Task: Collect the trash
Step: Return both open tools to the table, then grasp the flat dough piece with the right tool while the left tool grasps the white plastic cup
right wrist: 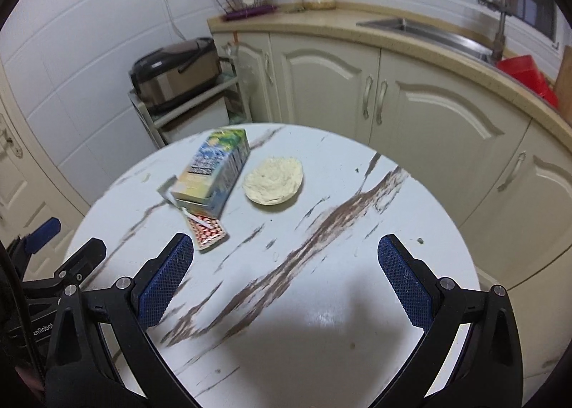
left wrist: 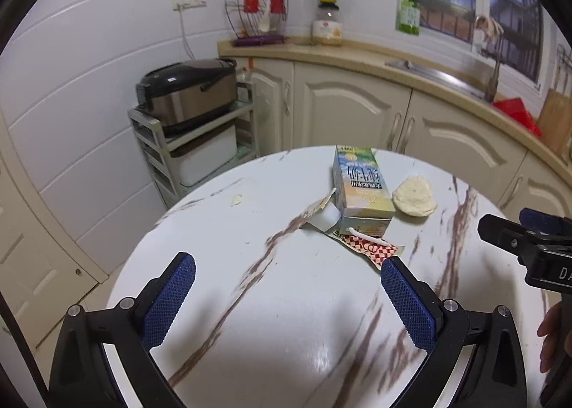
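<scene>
A milk carton (left wrist: pixel 361 190) (right wrist: pixel 214 172) lies on its side on the round marble table (left wrist: pixel 286 300) (right wrist: pixel 321 300). A red-and-white checkered wrapper (left wrist: pixel 371 247) (right wrist: pixel 207 232) sticks out from under its near end, with a white straw (left wrist: pixel 363 234) across it. A pale round pad of tissue (left wrist: pixel 414 195) (right wrist: pixel 273 181) lies just right of the carton. A small white scrap (left wrist: pixel 236 199) sits far left. My left gripper (left wrist: pixel 286 274) hovers open short of the carton. My right gripper (right wrist: pixel 286 257) is open too, nothing between its fingers; it also shows at the left wrist view's right edge (left wrist: pixel 529 240).
Cream cabinets (left wrist: pixel 350 107) and a counter with a sink (right wrist: pixel 429 30) curve behind the table. A rice cooker (left wrist: pixel 187 89) sits on a grey rack at the left. Jars (left wrist: pixel 327 21) and a utensil rack (left wrist: pixel 255 14) stand on the counter. A red basin (right wrist: pixel 525 77) rests near the tap.
</scene>
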A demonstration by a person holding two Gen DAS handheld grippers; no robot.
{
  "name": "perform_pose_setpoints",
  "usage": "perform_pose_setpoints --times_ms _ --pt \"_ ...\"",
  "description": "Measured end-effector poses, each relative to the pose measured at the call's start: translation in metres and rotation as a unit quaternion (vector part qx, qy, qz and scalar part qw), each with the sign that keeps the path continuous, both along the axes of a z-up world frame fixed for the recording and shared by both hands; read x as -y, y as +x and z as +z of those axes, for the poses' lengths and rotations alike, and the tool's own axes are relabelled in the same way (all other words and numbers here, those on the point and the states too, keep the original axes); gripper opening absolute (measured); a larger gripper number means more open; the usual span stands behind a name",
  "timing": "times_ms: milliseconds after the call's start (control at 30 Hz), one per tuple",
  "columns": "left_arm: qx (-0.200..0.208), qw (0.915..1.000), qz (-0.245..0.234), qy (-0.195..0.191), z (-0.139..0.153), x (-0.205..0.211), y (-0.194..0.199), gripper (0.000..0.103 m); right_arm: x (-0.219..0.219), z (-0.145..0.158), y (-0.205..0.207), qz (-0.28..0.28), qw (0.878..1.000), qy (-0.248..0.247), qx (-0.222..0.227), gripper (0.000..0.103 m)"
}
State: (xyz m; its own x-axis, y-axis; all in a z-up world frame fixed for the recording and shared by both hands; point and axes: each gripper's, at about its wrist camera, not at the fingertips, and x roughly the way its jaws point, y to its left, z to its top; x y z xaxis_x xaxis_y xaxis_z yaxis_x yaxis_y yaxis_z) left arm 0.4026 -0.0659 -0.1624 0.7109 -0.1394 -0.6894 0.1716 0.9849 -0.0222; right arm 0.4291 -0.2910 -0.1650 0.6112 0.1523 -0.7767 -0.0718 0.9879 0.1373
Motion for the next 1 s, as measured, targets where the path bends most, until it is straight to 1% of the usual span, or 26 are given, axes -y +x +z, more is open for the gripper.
perform_pose_setpoints --times_ms 167,267,400,567,633,667,700,767,833,900,967,1000 --pt "-0.022 0.9996 -0.004 0.016 -0.021 0.006 0.070 0.100 -0.004 -0.027 0.034 0.003 1.000 -0.004 -0.029 0.103" --pt "-0.033 0.9991 -0.010 0.023 -0.035 0.012 0.101 0.100 -0.005 -0.044 0.053 0.006 0.999 -0.006 -0.047 0.103" --pt "-0.043 0.9984 -0.018 0.033 -0.051 0.021 0.135 0.100 -0.010 -0.060 0.072 0.010 0.998 -0.007 -0.062 0.103" --pt "-0.051 0.9978 -0.025 0.034 -0.067 0.027 0.159 0.099 -0.020 -0.070 0.093 0.017 0.998 -0.019 -0.066 0.103" --pt "-0.054 0.9976 -0.030 0.031 -0.073 0.030 0.165 0.094 -0.024 -0.074 0.100 0.020 0.997 -0.023 -0.067 0.103" --pt "-0.058 0.9973 -0.035 0.029 -0.076 0.031 0.170 0.086 -0.026 -0.076 0.103 0.023 0.997 -0.024 -0.068 0.103" --pt "-0.063 0.9969 -0.040 0.026 -0.078 0.032 0.172 0.075 -0.028 -0.078 0.105 0.025 0.997 -0.022 -0.069 0.103" --pt "-0.070 0.9964 -0.049 0.009 -0.083 0.032 0.182 0.069 -0.029 -0.081 0.107 0.028 0.997 -0.012 -0.070 0.098" --pt "-0.070 0.9959 -0.057 0.001 -0.084 0.031 0.189 0.059 -0.031 -0.082 0.106 0.030 0.997 -0.019 -0.062 0.094" --pt "-0.069 0.9956 -0.064 -0.004 -0.086 0.031 0.196 0.045 -0.034 -0.081 0.105 0.037 0.997 -0.026 -0.056 0.085" --pt "-0.069 0.9950 -0.071 -0.013 -0.087 0.029 0.196 0.036 -0.035 -0.078 0.105 0.046 0.997 -0.021 -0.051 0.069" --pt "-0.070 0.9948 -0.073 -0.016 -0.087 0.029 0.198 0.033 -0.035 -0.077 0.104 0.051 0.997 -0.016 -0.049 0.064"
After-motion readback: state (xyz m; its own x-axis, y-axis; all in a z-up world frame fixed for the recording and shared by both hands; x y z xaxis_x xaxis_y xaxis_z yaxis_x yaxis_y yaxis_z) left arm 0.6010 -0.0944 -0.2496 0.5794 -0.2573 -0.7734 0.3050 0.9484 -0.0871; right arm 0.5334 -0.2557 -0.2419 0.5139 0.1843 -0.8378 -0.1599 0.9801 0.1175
